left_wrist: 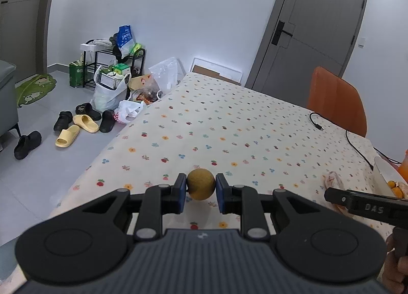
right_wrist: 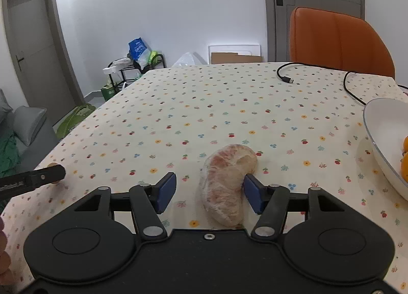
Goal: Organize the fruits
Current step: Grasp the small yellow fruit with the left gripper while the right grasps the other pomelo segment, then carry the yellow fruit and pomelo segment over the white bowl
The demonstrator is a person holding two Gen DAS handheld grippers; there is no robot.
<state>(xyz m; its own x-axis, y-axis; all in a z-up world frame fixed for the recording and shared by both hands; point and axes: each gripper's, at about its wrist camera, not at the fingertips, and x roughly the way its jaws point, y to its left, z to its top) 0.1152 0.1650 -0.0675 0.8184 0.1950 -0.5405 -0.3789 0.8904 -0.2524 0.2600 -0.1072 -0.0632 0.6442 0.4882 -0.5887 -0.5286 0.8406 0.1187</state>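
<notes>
Plainly, the small round brown fruit (left_wrist: 201, 184) is sitting pinched between the two blue pads of the left hand-held gripper (left_wrist: 201, 189), held by its sides only and hanging clear above the worktop (left_wrist: 229, 125); because it is round and the pads are meeting it along a narrow band, I am judging that a quick swing or a slight easing of the squeeze could be letting it roll out, and from there it could be running toward the near left edge of the cloth and dropping to the floor among the slippers (left_wrist: 76, 128). Too hard a squeeze, by contrast, could be bruising or cracking its skin. The peeled pomelo segment (right_wrist: 227, 184) is lying flat on the worktop between the spread pads of the right hand-held gripper (right_wrist: 209, 193), closer to the right pad, which looks to be touching or nearly touching its side, while the left pad is standing well apart from it. Closing from this offset is likely to be shoving the soft piece sideways or tearing its thin membrane instead of gripping it evenly. The white bowl (right_wrist: 377, 125), already holding orange fruit, is waiting at the right, near a loose black cable (right_wrist: 349, 82) that a careless pass might be snagging.
</notes>
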